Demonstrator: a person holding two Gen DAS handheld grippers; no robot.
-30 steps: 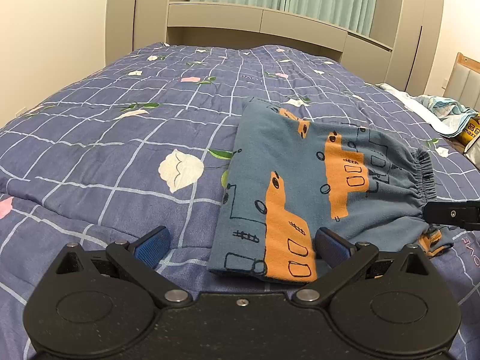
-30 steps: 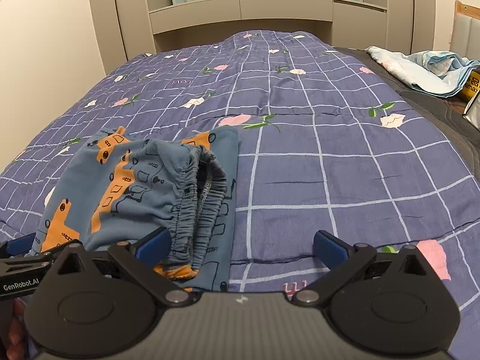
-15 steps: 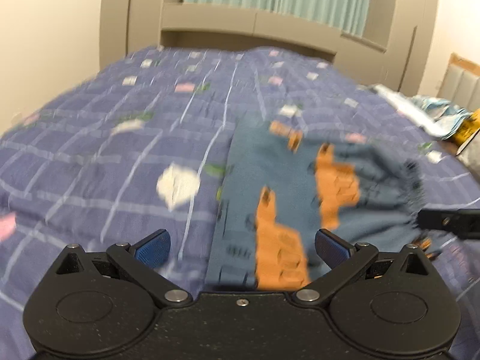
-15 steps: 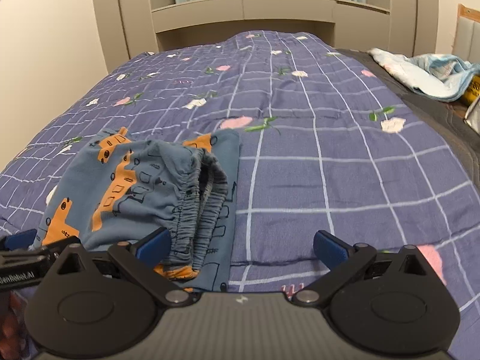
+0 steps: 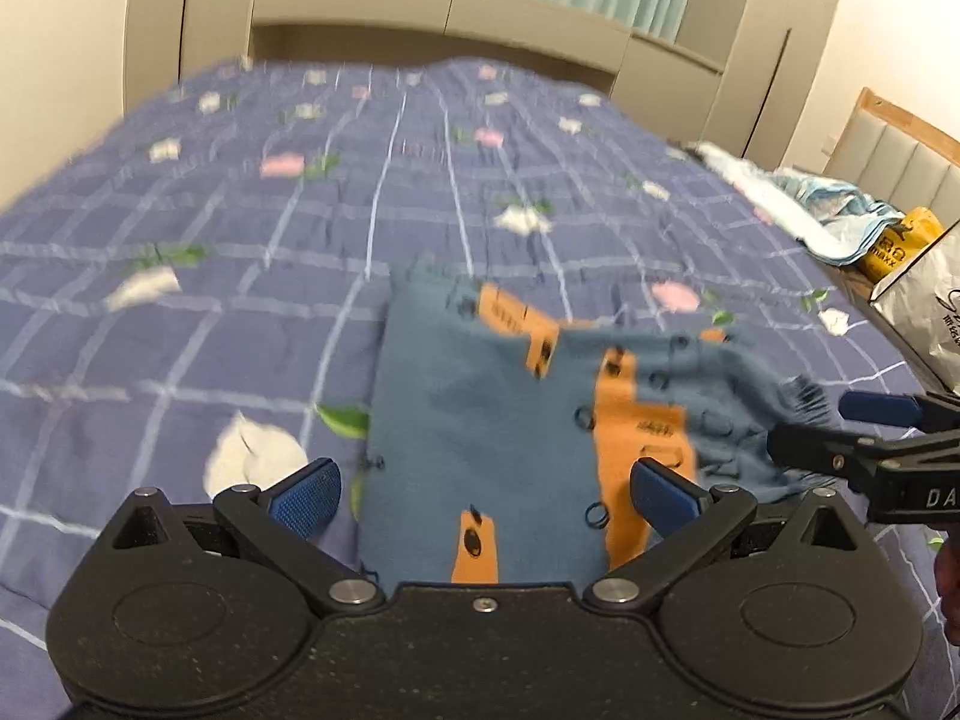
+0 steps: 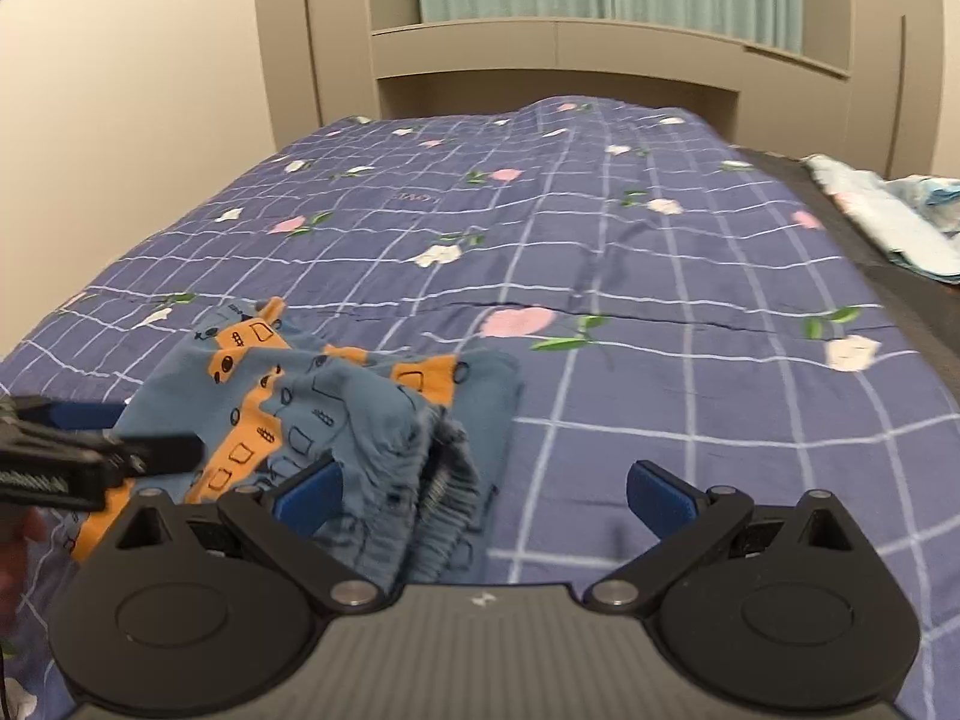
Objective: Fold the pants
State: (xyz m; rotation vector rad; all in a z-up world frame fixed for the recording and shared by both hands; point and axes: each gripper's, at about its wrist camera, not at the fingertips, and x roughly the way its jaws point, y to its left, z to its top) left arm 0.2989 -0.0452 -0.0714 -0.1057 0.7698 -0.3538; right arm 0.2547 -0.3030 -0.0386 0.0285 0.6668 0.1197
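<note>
The blue pants with orange truck prints (image 5: 498, 420) lie folded on the purple checked quilt (image 5: 240, 276). My left gripper (image 5: 483, 489) is open, its jaws spread over the near folded edge, holding nothing. My right gripper (image 6: 483, 489) is open over the elastic waistband (image 6: 432, 492), with the pants (image 6: 336, 402) to its left. The right gripper's fingers (image 5: 864, 426) show at the right of the left wrist view. The left gripper's finger (image 6: 150, 450) shows at the left of the right wrist view.
The quilt (image 6: 660, 300) covers the bed up to a beige headboard unit (image 6: 552, 48). A light blue cloth pile (image 5: 822, 210), a yellow package (image 5: 894, 243) and a grey bag (image 5: 924, 312) sit at the right bedside.
Both grippers have tilted up and moved forward over the pants, still open. The left wrist view is blurred with motion. The pants stay folded on the quilt.
</note>
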